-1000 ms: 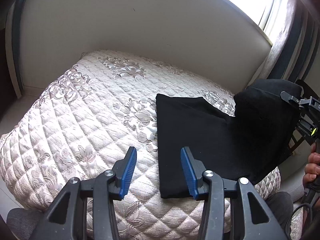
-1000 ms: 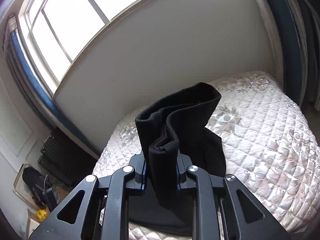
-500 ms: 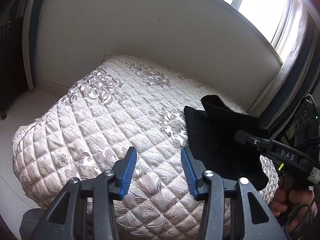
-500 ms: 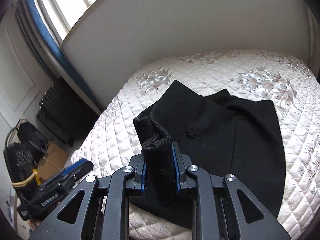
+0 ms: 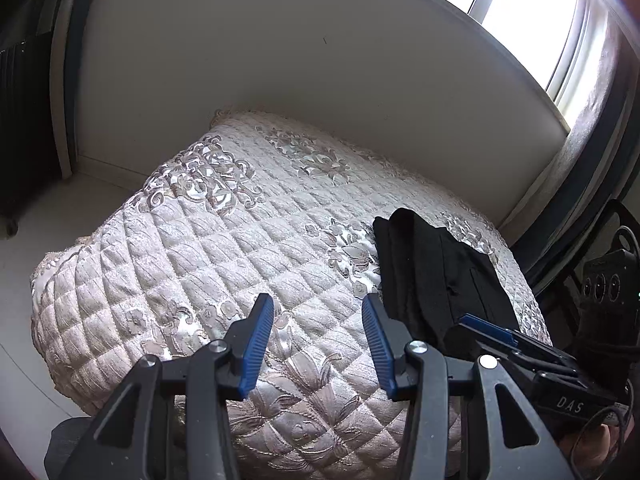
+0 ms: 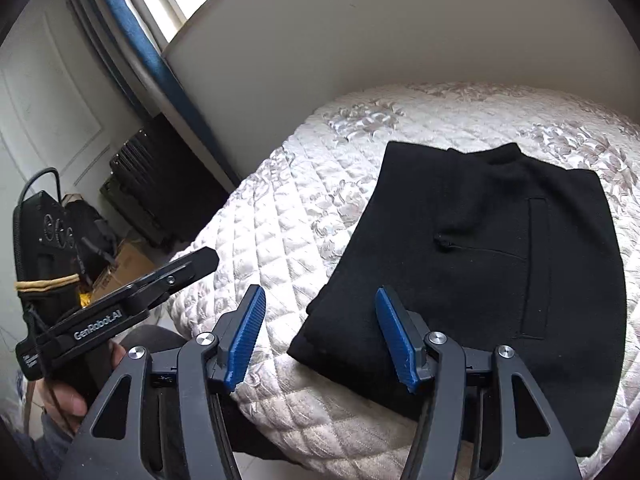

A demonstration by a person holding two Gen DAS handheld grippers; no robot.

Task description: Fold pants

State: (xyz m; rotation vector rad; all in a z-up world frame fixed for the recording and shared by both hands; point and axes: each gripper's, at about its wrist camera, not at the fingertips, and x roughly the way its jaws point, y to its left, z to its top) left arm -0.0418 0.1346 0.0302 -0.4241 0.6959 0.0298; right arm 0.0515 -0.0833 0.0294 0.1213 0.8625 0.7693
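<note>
Pants (image 6: 476,264) released; right tongs (image 6: 324,336) wide

We see the black pants (image 6: 480,264) folded into a compact, roughly rectangular stack, lying flat on the quilted bed (image 6: 280,240) near its front edge. A welt pocket seam shows on the top layer, and folded edges stack along one side (image 5: 432,276).
</note>
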